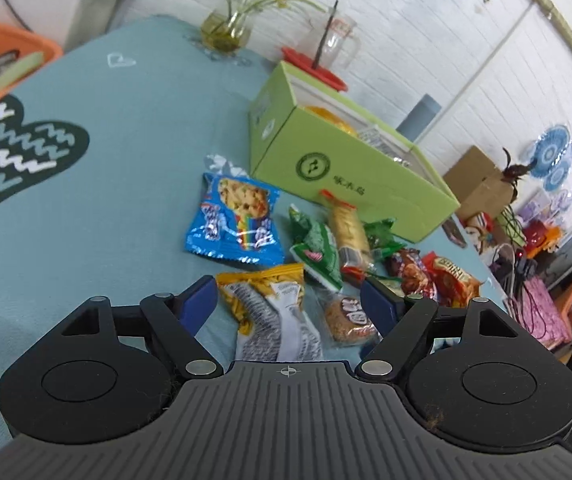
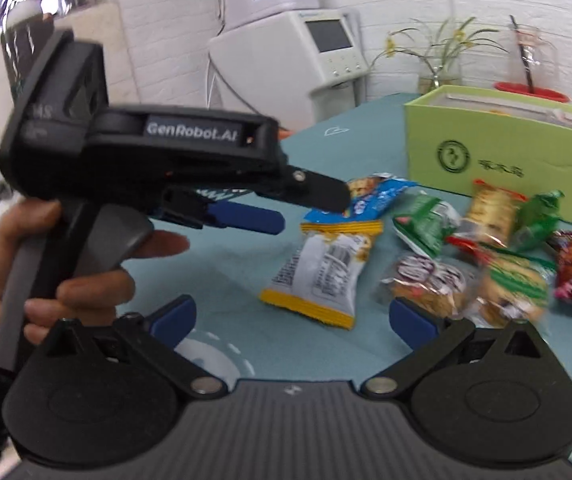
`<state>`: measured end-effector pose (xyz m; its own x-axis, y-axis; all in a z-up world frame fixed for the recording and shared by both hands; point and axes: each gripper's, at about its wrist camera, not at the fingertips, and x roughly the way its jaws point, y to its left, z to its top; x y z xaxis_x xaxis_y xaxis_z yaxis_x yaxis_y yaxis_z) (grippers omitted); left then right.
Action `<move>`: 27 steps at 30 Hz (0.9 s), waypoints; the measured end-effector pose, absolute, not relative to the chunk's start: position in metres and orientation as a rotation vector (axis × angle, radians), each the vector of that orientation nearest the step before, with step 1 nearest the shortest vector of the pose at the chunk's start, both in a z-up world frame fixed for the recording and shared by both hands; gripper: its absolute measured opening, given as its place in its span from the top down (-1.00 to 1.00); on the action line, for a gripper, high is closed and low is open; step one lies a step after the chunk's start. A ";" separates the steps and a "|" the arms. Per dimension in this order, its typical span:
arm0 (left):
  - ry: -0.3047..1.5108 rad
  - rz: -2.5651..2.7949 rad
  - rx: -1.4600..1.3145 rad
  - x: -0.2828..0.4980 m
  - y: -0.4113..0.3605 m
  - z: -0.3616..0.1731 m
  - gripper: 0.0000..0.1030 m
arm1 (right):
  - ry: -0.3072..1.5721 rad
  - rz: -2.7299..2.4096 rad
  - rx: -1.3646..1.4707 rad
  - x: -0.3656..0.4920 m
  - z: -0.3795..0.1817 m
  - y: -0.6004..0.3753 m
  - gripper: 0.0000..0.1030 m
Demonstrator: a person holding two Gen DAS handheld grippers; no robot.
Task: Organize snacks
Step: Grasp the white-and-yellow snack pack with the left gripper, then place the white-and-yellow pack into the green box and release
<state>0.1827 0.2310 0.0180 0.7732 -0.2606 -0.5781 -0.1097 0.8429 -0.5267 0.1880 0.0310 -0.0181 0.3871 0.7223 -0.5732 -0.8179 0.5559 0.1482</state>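
Your left gripper (image 1: 290, 294) hangs with its blue pads spread and nothing pinched; the yellow-and-white packet (image 1: 270, 312) lies on the cloth below the gap, not gripped. Your right gripper (image 2: 290, 316) is spread wide and empty too.

The snacks sit in a loose heap on the teal tablecloth (image 1: 126, 152), just in front of the green cardboard box (image 1: 346, 168). A glossy blue packet (image 1: 234, 216) lies flat at the heap's left edge, crinkly green wrappers (image 1: 318, 252) and a tube-shaped cracker pack (image 1: 348, 232) lean against each other in the middle, and red foil bags (image 1: 438, 276) lie beyond.

The box is open on top, with something orange inside. Behind it stand a glass vase of yellow flowers (image 1: 226, 32) and a clear glass mug (image 1: 338, 40) on a red lid.

From the right wrist view, your left hand (image 2: 46, 264) and its gripper reach across the near side of the heap.
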 end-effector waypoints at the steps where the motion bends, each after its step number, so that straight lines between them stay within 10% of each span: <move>1: 0.701 -0.085 -0.575 0.184 0.232 0.015 -0.22 | 0.636 0.987 -0.174 0.191 -0.018 0.039 -0.99; 11: 0.767 -0.194 -0.546 0.181 0.237 -0.004 0.71 | 0.707 1.067 -0.221 0.193 -0.031 0.059 -0.99; 23: 0.763 -0.156 -0.475 0.165 0.209 0.001 0.13 | 0.685 0.945 -0.213 0.177 -0.030 0.029 -0.98; 27: 0.783 -0.187 -0.496 0.165 0.208 -0.003 0.80 | 0.643 0.939 -0.288 0.169 -0.027 0.033 -0.18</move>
